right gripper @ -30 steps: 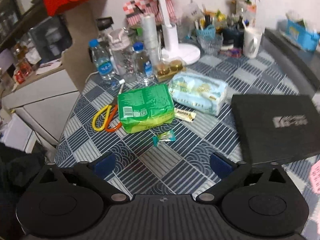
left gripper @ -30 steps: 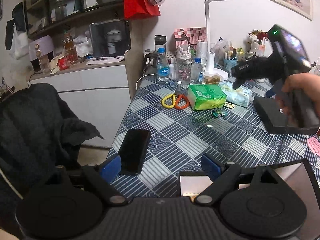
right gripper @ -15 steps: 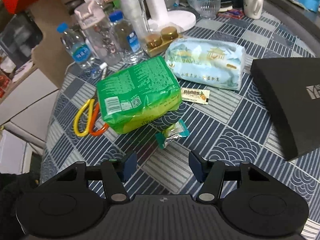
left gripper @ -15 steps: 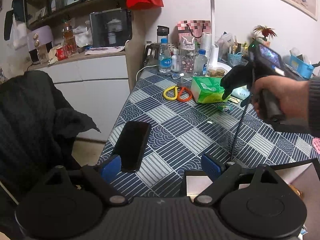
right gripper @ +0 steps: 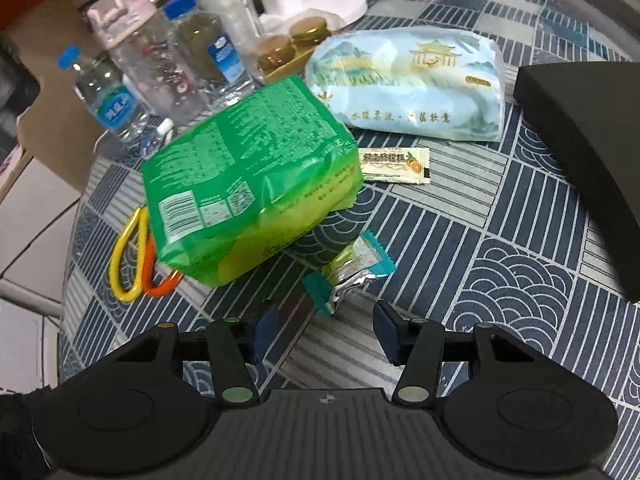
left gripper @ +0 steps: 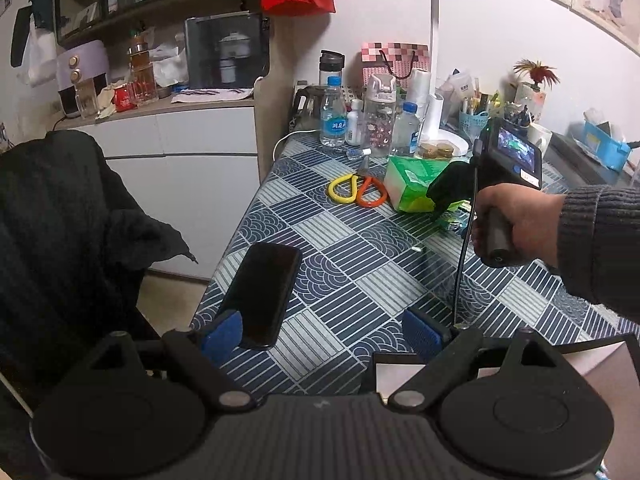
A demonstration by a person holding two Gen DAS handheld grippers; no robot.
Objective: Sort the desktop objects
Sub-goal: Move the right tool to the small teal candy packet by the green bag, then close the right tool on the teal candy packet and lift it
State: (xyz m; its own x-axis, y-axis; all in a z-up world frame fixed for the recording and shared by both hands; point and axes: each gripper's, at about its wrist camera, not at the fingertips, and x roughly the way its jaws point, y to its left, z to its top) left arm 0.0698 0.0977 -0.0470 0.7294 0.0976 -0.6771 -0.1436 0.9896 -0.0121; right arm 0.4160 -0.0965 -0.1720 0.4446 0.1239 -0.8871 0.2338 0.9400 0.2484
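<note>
A small teal and silver candy wrapper (right gripper: 349, 276) lies on the blue patterned tablecloth (right gripper: 500, 208), just ahead of my right gripper (right gripper: 326, 330), which is open and low over it. Behind it sits a green tissue pack (right gripper: 248, 184), a pale blue tissue pack (right gripper: 412, 80) and a small yellow sachet (right gripper: 396, 165). In the left wrist view my left gripper (left gripper: 320, 332) stands open near the table's front edge, with a black phone (left gripper: 262, 292) beside its left finger. The right gripper (left gripper: 452, 192), held by a hand (left gripper: 516, 220), hovers by the green pack (left gripper: 412, 184).
Yellow and orange scissors (right gripper: 132, 256) lie left of the green pack. Water bottles (right gripper: 112, 100), jars and a white lamp base (right gripper: 332, 0) crowd the back. A black box (right gripper: 588, 128) sits at right. A dark chair (left gripper: 60, 240) stands left of the table.
My right gripper has moved forward and down toward the candy wrapper, and its fingers have narrowed. My left gripper has stayed almost still near the phone.
</note>
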